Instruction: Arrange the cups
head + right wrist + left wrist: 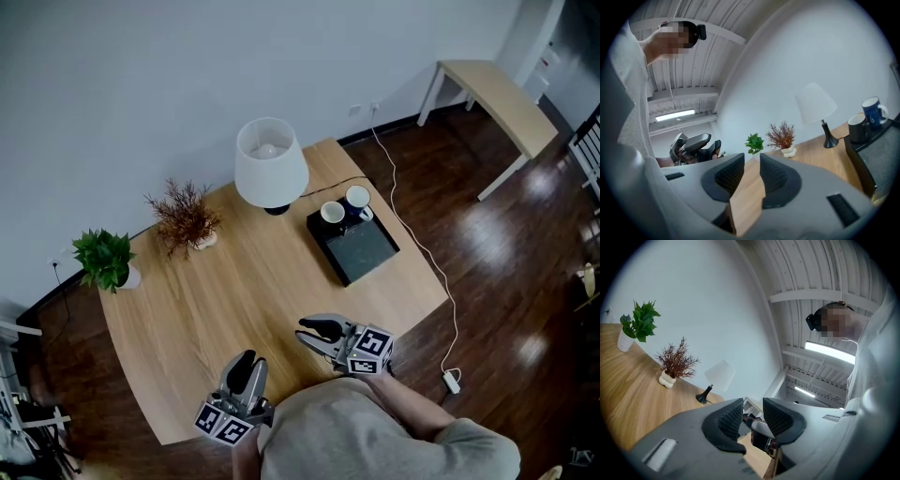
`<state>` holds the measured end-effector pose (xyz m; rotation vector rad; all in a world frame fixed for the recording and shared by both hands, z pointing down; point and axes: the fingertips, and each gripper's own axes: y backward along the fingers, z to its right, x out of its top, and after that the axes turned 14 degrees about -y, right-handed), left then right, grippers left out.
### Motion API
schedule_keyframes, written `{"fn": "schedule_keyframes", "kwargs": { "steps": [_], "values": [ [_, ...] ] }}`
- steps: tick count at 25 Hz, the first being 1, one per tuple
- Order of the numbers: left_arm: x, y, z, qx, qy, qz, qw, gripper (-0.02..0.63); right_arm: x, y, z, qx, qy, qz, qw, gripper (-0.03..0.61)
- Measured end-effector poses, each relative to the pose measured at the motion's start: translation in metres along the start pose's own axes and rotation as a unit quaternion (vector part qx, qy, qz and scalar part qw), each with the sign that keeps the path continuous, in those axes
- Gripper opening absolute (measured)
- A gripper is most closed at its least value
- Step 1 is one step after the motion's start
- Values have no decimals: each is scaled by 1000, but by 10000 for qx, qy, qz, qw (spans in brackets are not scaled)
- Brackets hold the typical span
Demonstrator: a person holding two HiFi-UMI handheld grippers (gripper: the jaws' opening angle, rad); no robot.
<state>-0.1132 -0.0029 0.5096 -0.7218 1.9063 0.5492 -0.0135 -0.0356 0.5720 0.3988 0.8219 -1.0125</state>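
My left gripper and right gripper hover at the tabletop's near edge, jaws slightly apart and empty. That leaves either free, I judge, for the dark cup and blue cup, which stand together on the tray's far corner.

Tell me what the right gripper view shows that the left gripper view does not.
Only the right gripper view: the black cup and the blue cup on the tray, and the left gripper held in the air. Only the left gripper view: a grey and dark shape between its open jaws, probably part of the right gripper. Both: the lamp, the green plant, the dried plant and the table.
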Motion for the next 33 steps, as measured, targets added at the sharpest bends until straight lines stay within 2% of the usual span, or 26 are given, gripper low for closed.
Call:
{"fn": "schedule_keyframes", "kwargs": {
  "steps": [8, 33],
  "values": [
    [-2, -1, 0, -1, 13, -23, 10000, 122, -4, 10, 13, -210, -60, -37, 9998, 92],
    [-1, 0, -1, 48, 29, -38, 10000, 122, -8, 9, 13, -225, -94, -118, 9996, 86]
  ]
}}
